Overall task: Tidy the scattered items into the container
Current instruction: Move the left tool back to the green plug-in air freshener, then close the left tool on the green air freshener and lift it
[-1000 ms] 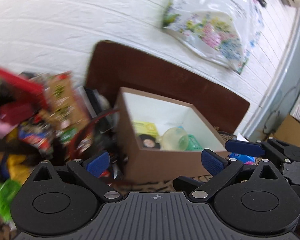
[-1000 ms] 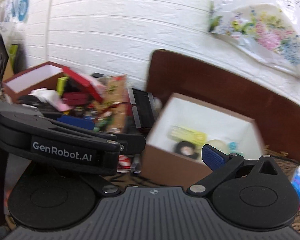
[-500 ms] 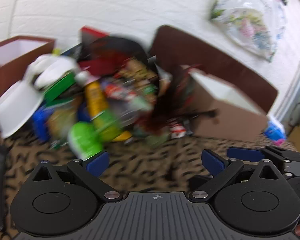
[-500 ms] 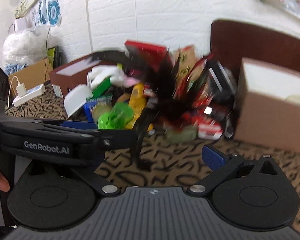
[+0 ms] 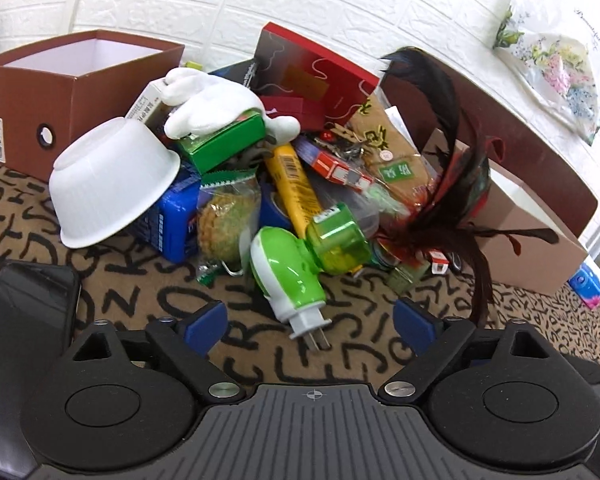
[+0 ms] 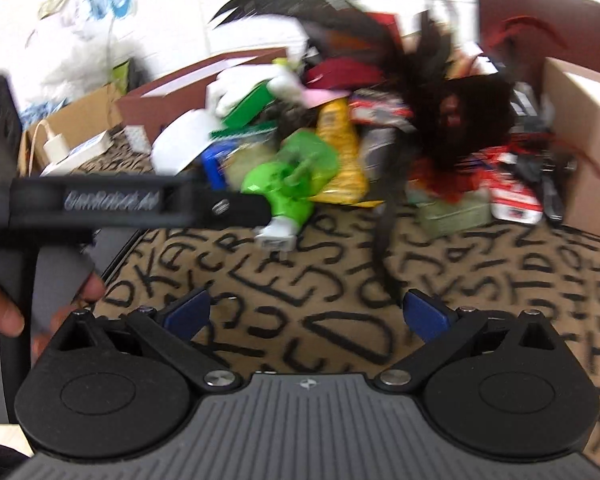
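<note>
A pile of scattered items lies on the patterned cloth: a green plug-in device (image 5: 288, 264), a white bowl (image 5: 112, 184) upside down, a white plush (image 5: 216, 104), a yellow tube (image 5: 292, 184), a black and red feather piece (image 5: 456, 184). The brown container box (image 5: 528, 240) stands to the right of the pile and also shows in the right wrist view (image 6: 592, 152). My left gripper (image 5: 312, 320) is open and empty, just short of the green device. My right gripper (image 6: 306, 312) is open and empty over bare cloth; the green device (image 6: 292, 184) lies ahead of it.
A second brown box (image 5: 76, 80) stands at the back left. A black flat device (image 5: 24, 320) lies at the left edge. A brown board (image 5: 512, 128) leans on the white brick wall. The left gripper's body (image 6: 100, 204) crosses the right wrist view.
Both grippers have swung left and down, away from the container box, and now face the pile. Both stay open and empty.
</note>
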